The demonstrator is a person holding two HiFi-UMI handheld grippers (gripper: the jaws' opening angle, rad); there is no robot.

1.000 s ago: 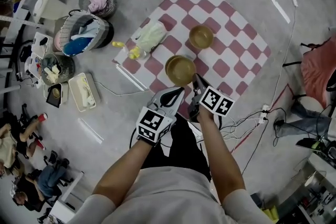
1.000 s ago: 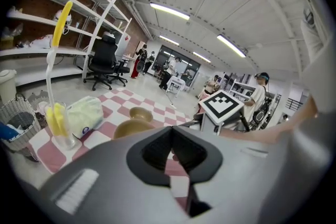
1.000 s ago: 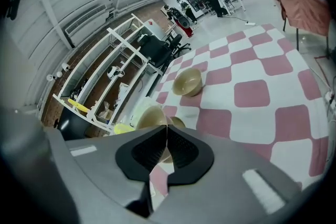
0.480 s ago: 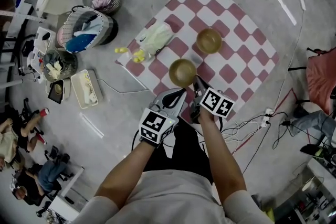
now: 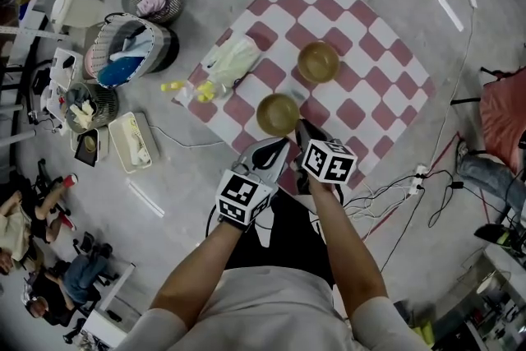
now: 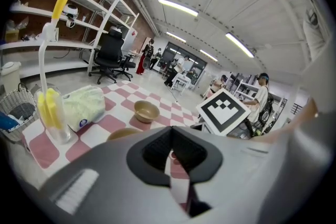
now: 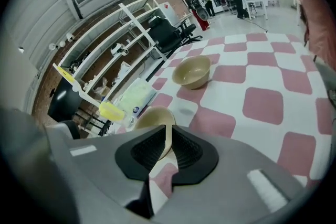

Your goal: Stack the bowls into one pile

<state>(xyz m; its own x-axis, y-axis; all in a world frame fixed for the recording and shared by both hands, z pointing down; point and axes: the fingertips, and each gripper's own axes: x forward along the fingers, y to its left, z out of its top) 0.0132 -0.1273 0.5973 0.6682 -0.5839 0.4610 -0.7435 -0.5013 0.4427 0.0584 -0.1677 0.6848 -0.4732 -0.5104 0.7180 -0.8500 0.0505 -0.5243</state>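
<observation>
Two tan bowls are on the red-and-white checked mat point(image 5: 374, 53). The near bowl point(image 5: 278, 114) point(image 7: 150, 115) has my right gripper point(image 5: 302, 130) point(image 7: 168, 140) shut on its near rim, the rim pinched between the black pads. About one mat square beyond it, the far bowl point(image 5: 317, 62) point(image 7: 192, 72) point(image 6: 146, 110) sits free and upright. My left gripper point(image 5: 275, 149) point(image 6: 170, 139) hangs just left of the right one, at the mat's near edge. It is shut with nothing in it. In the left gripper view its body hides most of the near bowl point(image 6: 122, 134).
A pale green packet point(image 5: 234, 57) and a clear bottle with yellow parts point(image 5: 191, 86) lie at the mat's left corner. Baskets point(image 5: 127, 52) and a white tray point(image 5: 131, 142) stand on the floor to the left. Cables and a power strip point(image 5: 415, 175) run at the right.
The right gripper keeps its hold on the near bowl, which has shifted slightly left relative to the far bowl. The left gripper stays beside it, shut.
</observation>
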